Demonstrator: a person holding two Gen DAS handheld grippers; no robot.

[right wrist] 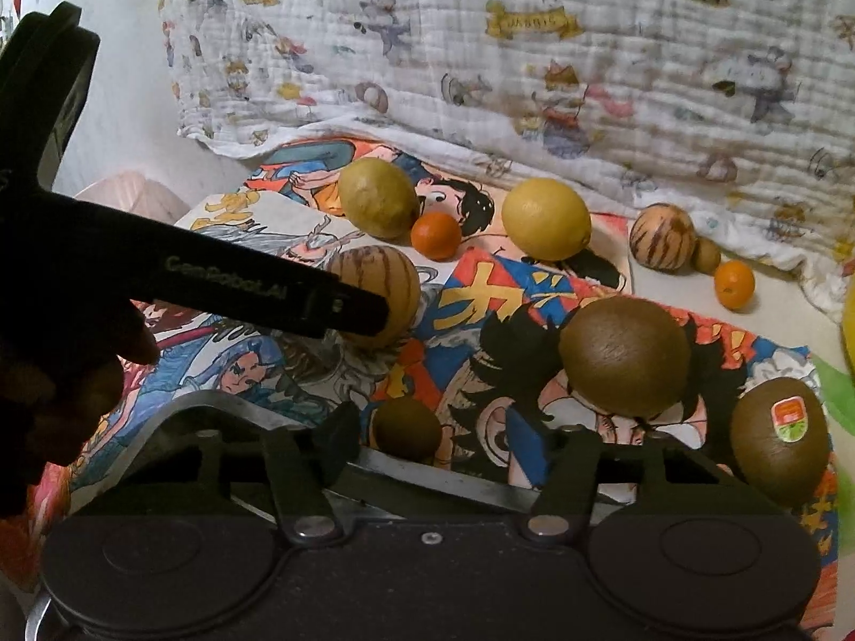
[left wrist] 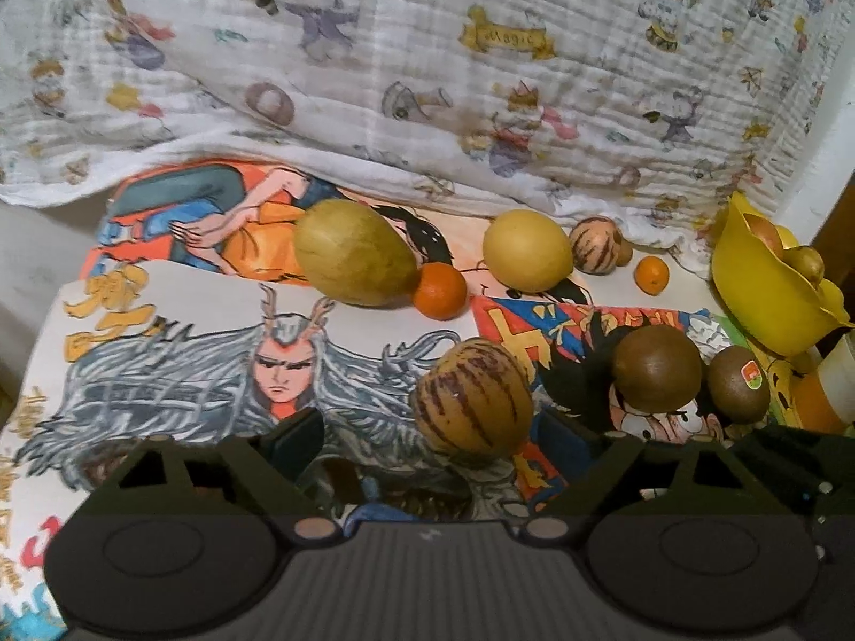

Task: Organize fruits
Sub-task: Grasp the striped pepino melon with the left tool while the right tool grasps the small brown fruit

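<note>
1. Between the fingers of the left hand-held gripper (left wrist: 433,440), which stand wide and touch nothing, lies a striped fruit (left wrist: 473,395), well left of the yellow bowl (left wrist: 759,288).
2. The right hand-held gripper (right wrist: 454,435) is set narrower around a small brown fruit (right wrist: 407,430), also left of the bowl, with its pads clear of the skin.
3. This looks like a two-handed pick-up. The next move calls for a gentle squeeze on each round fruit, then a lift and carry to the bowl, which already holds fruit.
4. Two kiwis (left wrist: 657,368) sit on the bench nearer the bowl.
5. The brown fruit's lower half is hidden behind the gripper body, so its kind is unclear. The bowl's contents are only partly visible.
</note>
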